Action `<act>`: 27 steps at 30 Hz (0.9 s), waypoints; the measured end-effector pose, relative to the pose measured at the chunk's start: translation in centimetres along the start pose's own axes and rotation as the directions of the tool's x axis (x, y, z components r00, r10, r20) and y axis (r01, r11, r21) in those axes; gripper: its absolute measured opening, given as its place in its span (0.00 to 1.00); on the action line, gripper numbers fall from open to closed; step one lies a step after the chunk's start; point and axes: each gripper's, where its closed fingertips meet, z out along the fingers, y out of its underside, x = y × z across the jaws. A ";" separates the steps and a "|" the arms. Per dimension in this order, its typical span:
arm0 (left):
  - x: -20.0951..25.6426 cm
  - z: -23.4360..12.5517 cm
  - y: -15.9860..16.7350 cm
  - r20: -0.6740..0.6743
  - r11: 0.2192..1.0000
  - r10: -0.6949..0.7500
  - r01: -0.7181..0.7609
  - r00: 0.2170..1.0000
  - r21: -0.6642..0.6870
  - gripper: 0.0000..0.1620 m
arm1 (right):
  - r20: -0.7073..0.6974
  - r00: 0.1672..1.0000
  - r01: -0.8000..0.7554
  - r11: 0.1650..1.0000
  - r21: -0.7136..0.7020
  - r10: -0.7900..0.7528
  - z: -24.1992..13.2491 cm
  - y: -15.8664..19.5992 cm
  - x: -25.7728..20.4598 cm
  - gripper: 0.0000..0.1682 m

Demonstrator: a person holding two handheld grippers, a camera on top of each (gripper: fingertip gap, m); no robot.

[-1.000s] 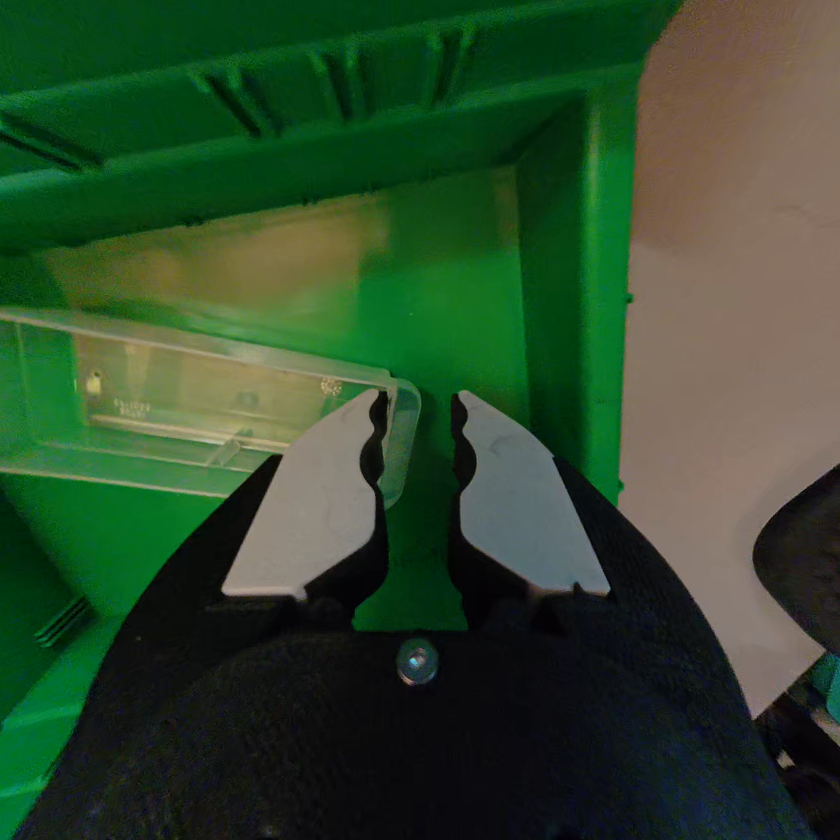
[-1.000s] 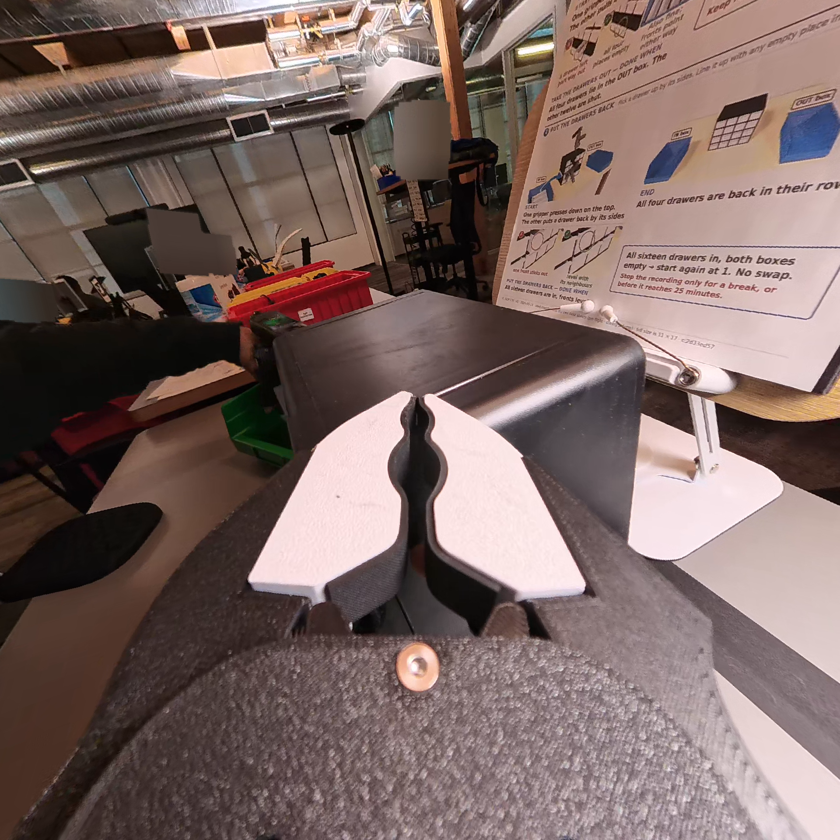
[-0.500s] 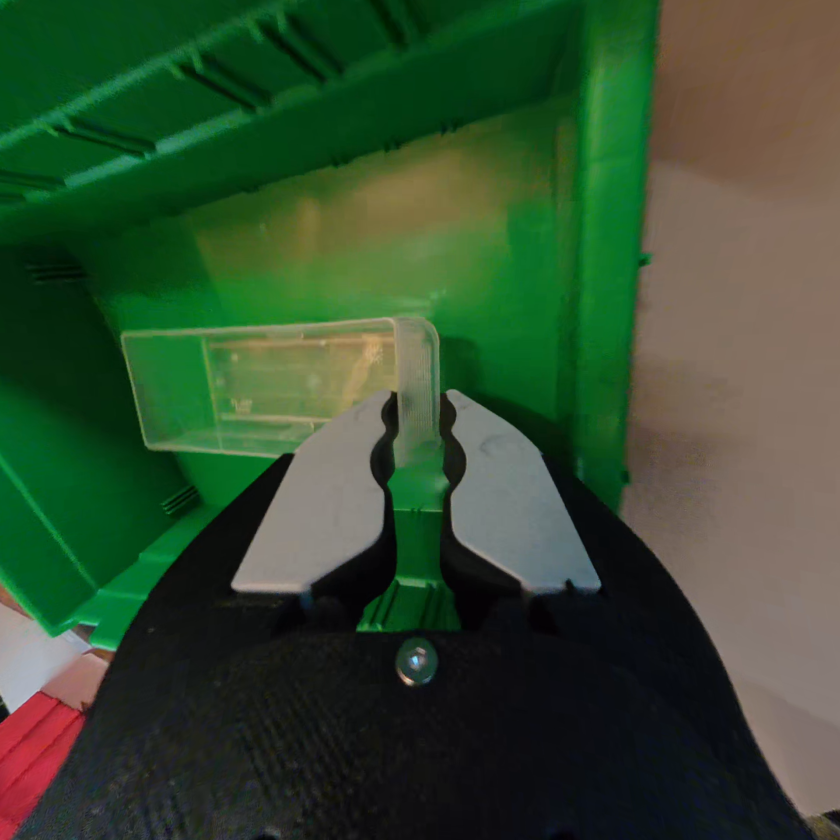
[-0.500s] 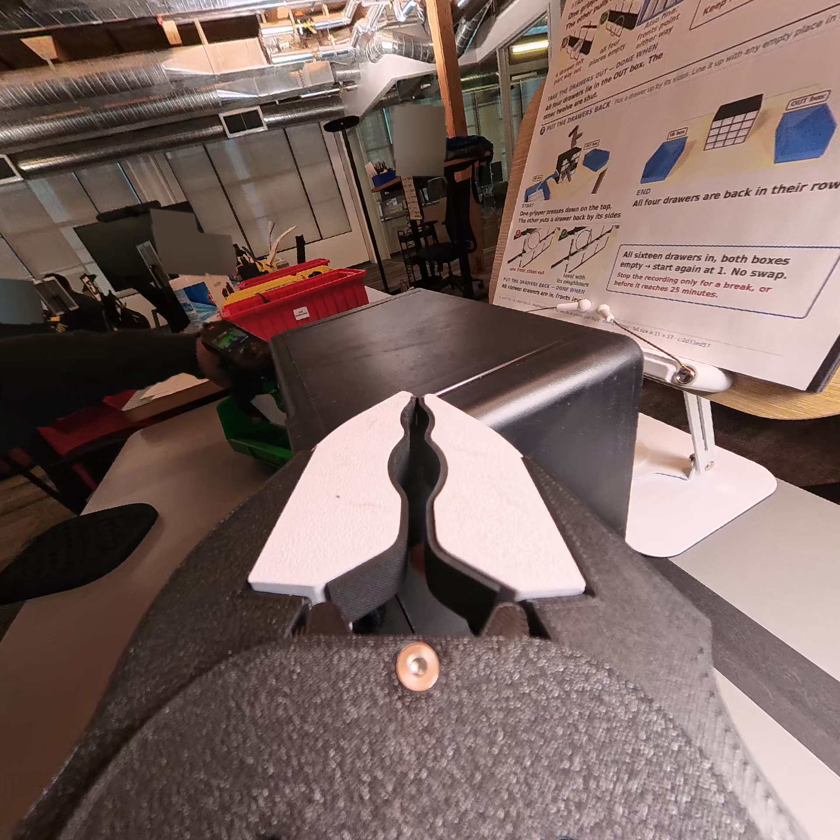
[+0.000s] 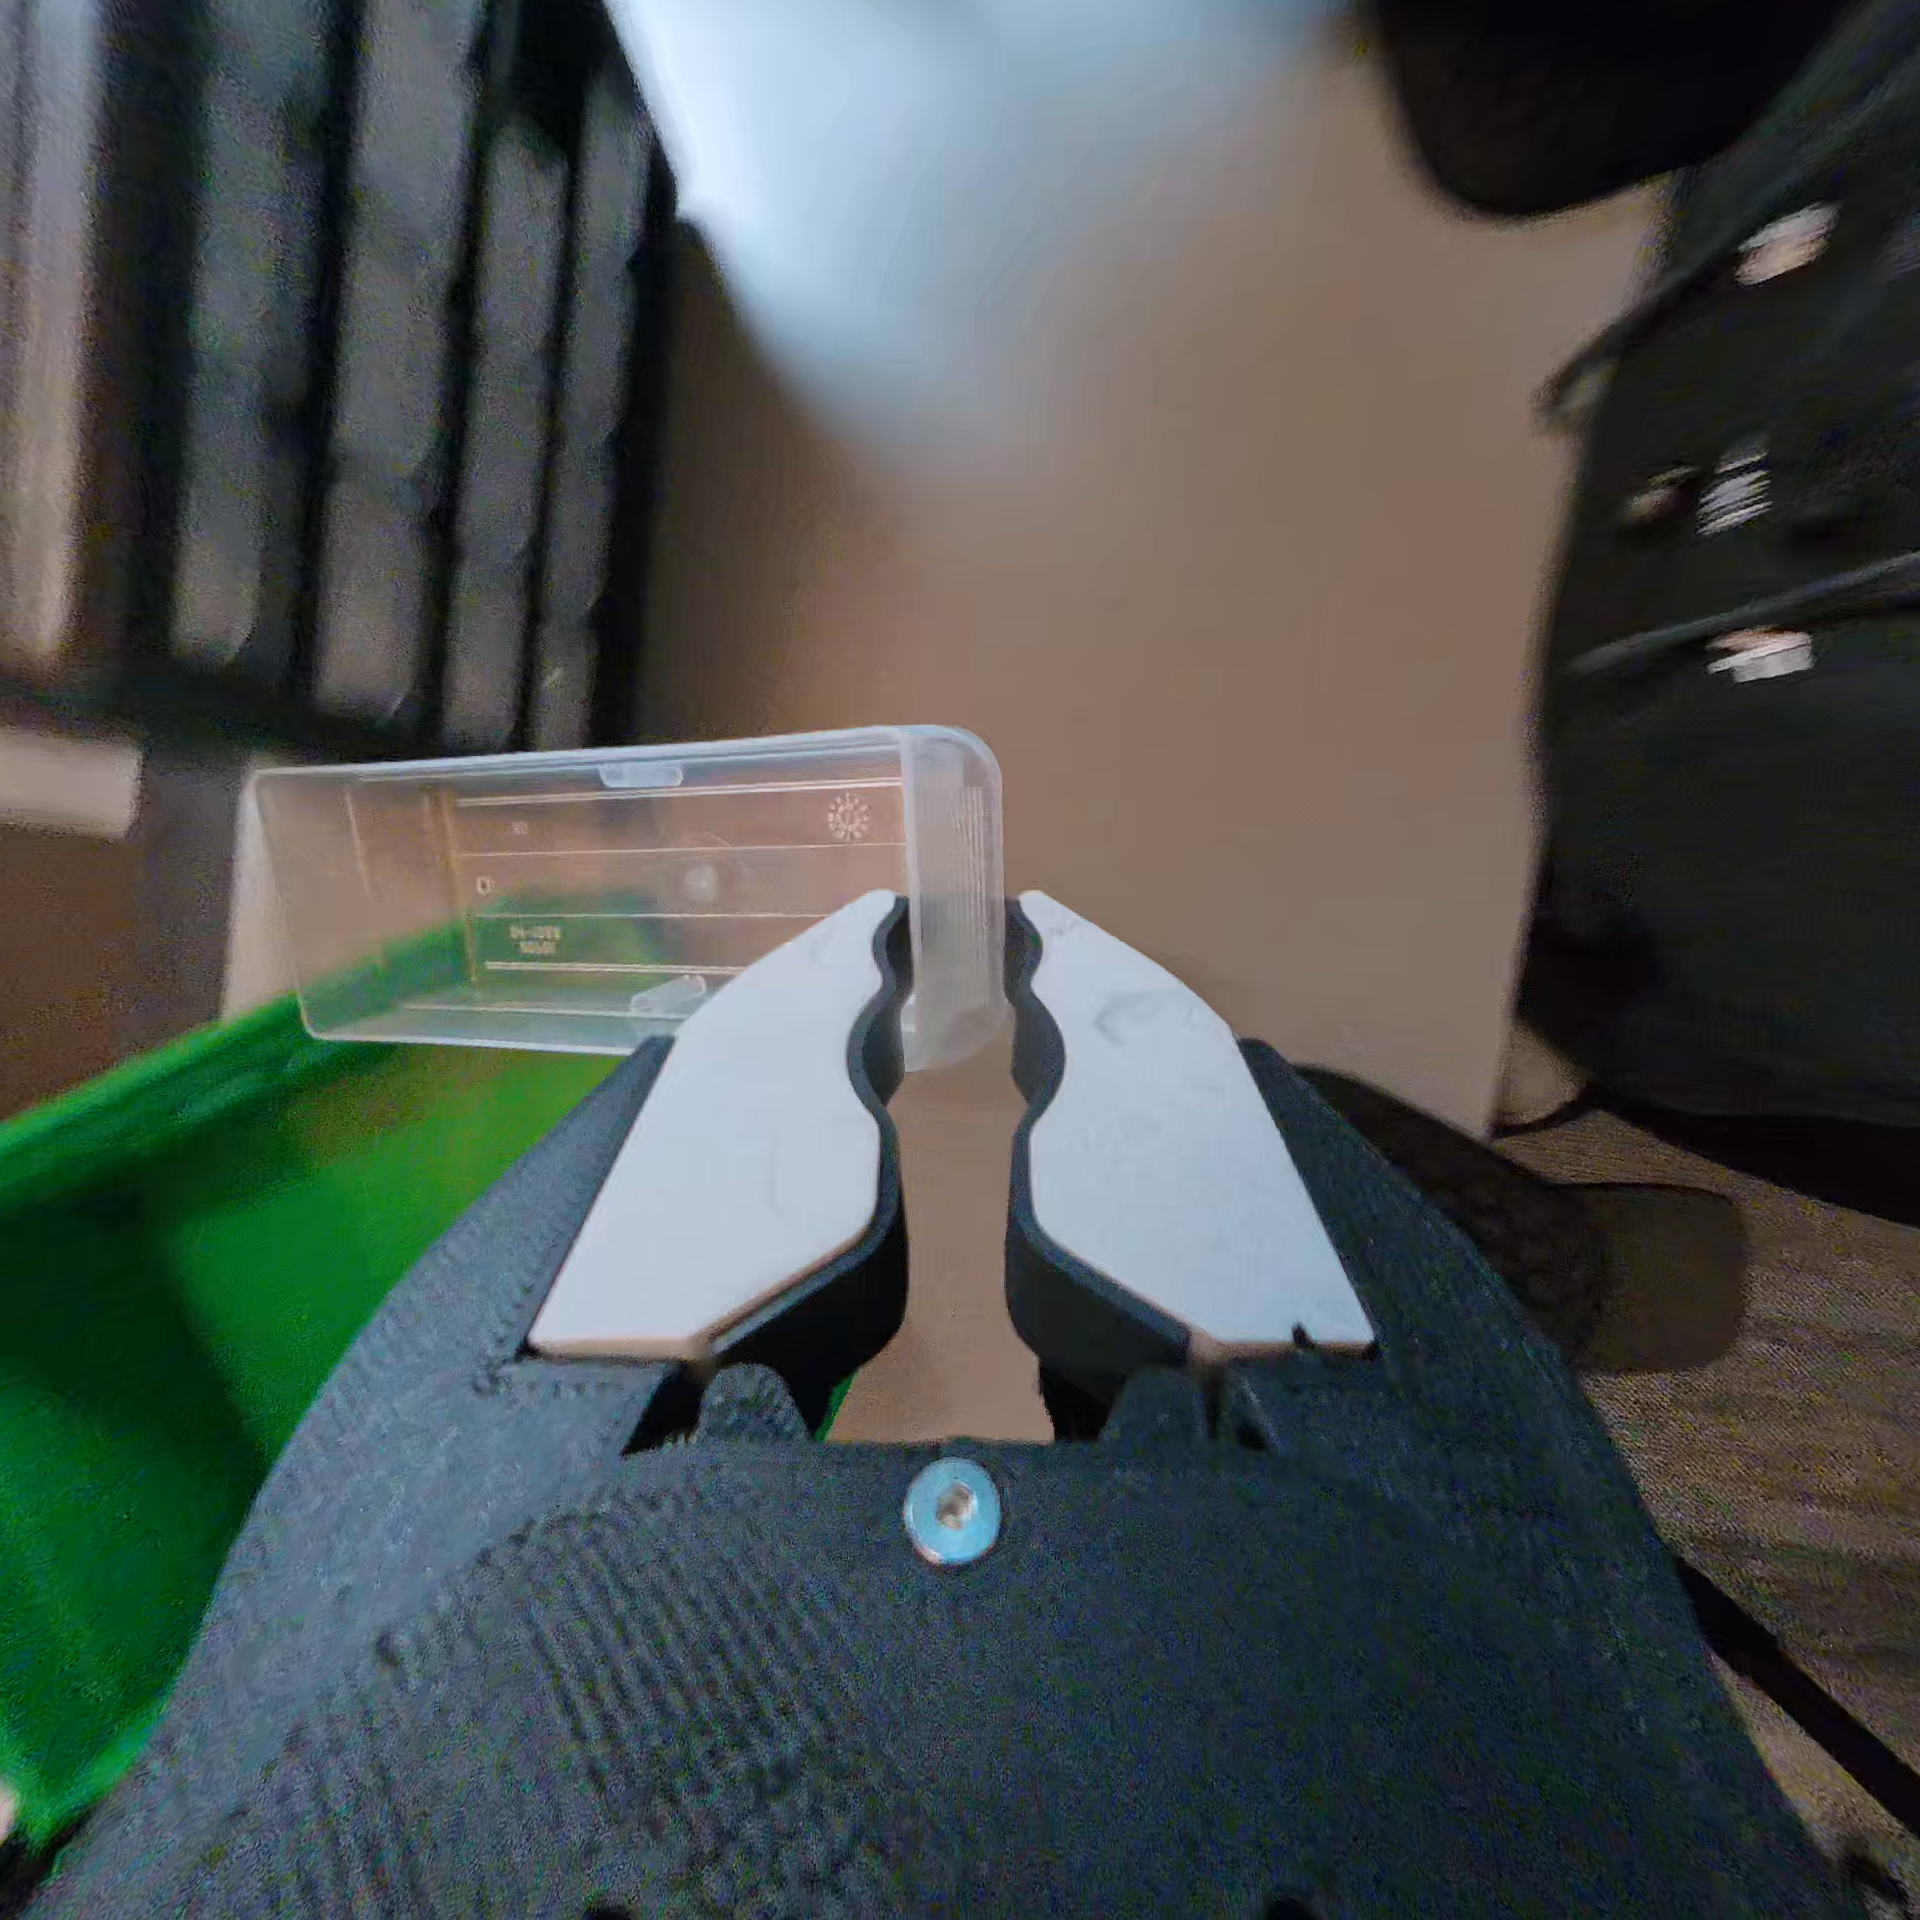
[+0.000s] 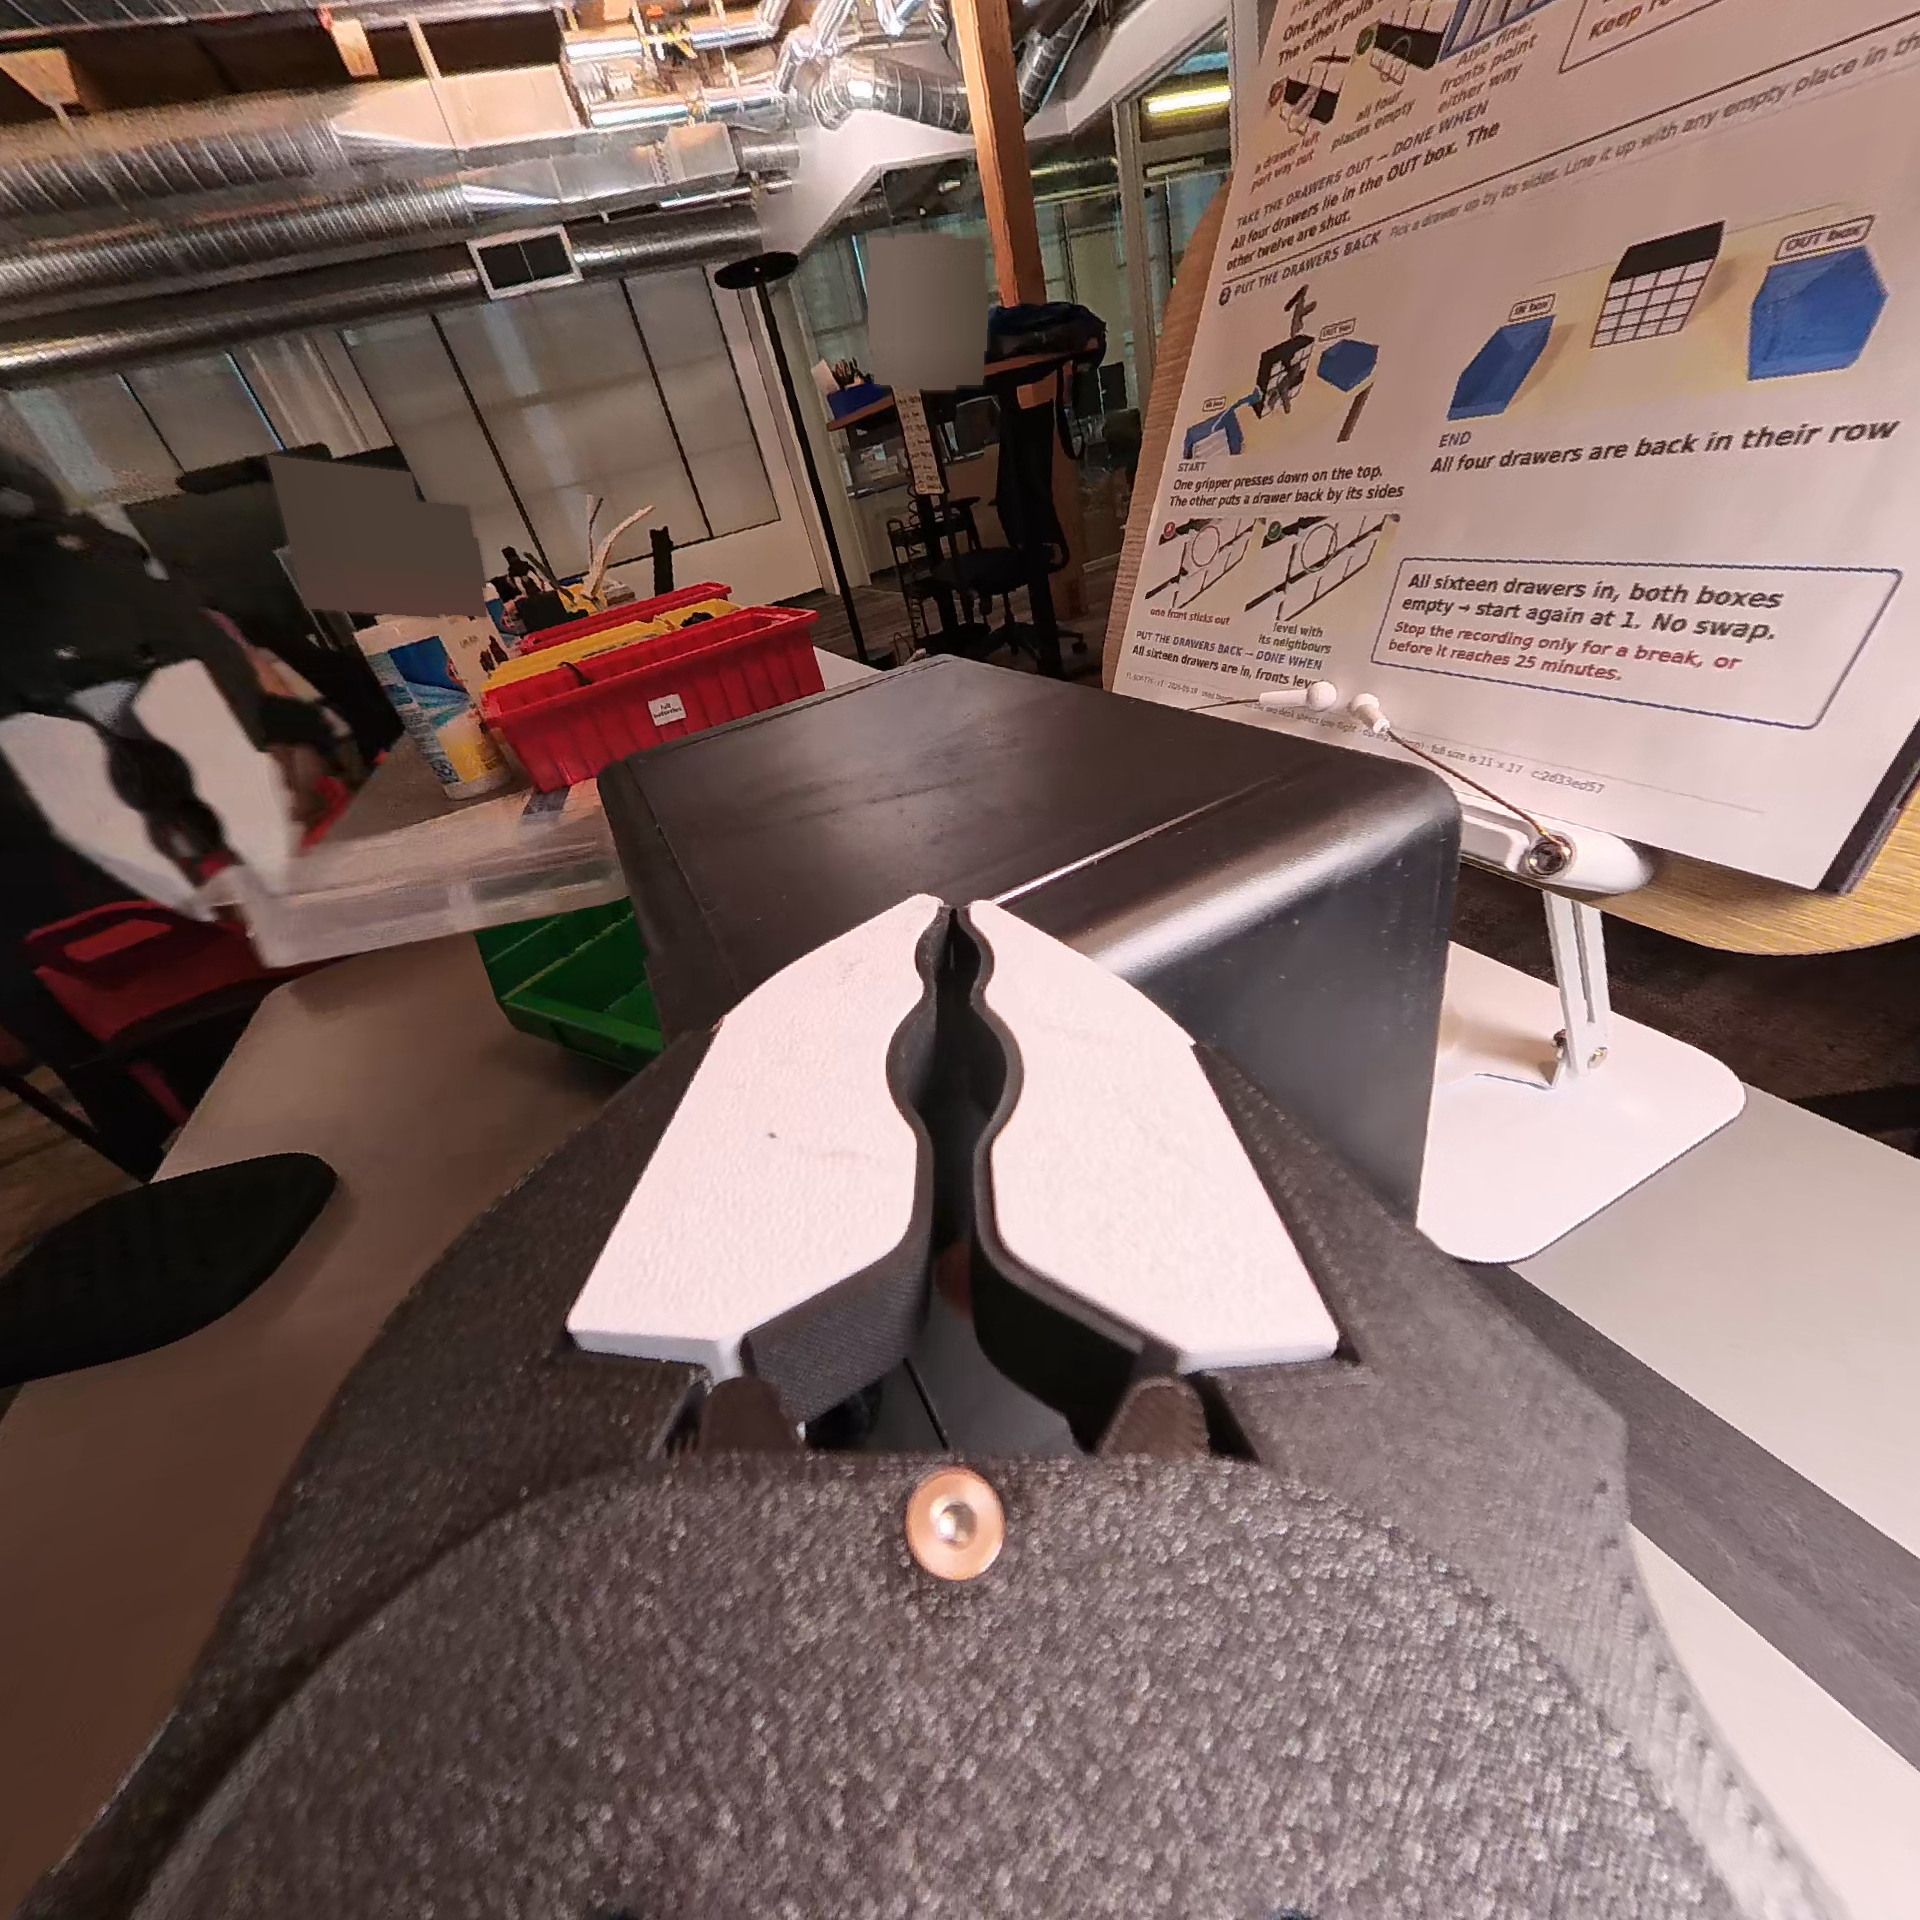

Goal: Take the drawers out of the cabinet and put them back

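Grey table (image 6: 343,1049) under cabinet (image 6: 1018,831); left claw (image 5: 954,925) grips clear drawer (image 5: 623,894), right claw (image 6: 954,920) clenched empty. Background w/ blur.

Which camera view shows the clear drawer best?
The left wrist view: the clear drawer is sharp there, its end pinched between the left tongs. The right wrist view shows it only blurred, at the left edge.

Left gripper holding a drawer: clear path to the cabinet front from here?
Probably yes. The left gripper pinches the clear drawer above the green bin beside the cabinet; nothing visibly blocks, though the cabinet's front is unseen.
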 end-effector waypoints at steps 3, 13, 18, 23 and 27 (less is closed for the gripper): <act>4.2 0.8 -4.2 -0.139 0.992 0.093 -0.081 0.986 0.093 0.10 | -0.009 1.000 0.009 1.000 -0.005 -0.009 0.0 0.0 0.0 0.00; 6.7 9.7 -13.2 -0.310 0.989 0.131 -0.104 0.942 0.103 0.10 | -0.011 1.000 0.013 1.000 -0.008 -0.013 0.0 0.0 0.0 0.00; 4.6 13.4 -16.0 -0.308 0.996 0.087 -0.078 0.947 0.043 0.10 | -0.005 1.000 0.013 1.000 -0.011 -0.013 0.0 0.0 0.0 0.00; 3.0 15.0 -17.6 -0.281 0.997 0.080 -0.077 0.956 0.020 0.10 | 0.000 1.000 0.012 1.000 -0.015 -0.012 0.0 0.1 0.0 0.00; 2.1 15.9 -18.0 -0.272 0.997 0.067 -0.071 0.960 -0.004 0.10 | 0.013 1.000 -0.001 1.000 -0.009 0.001 0.0 0.0 0.0 0.00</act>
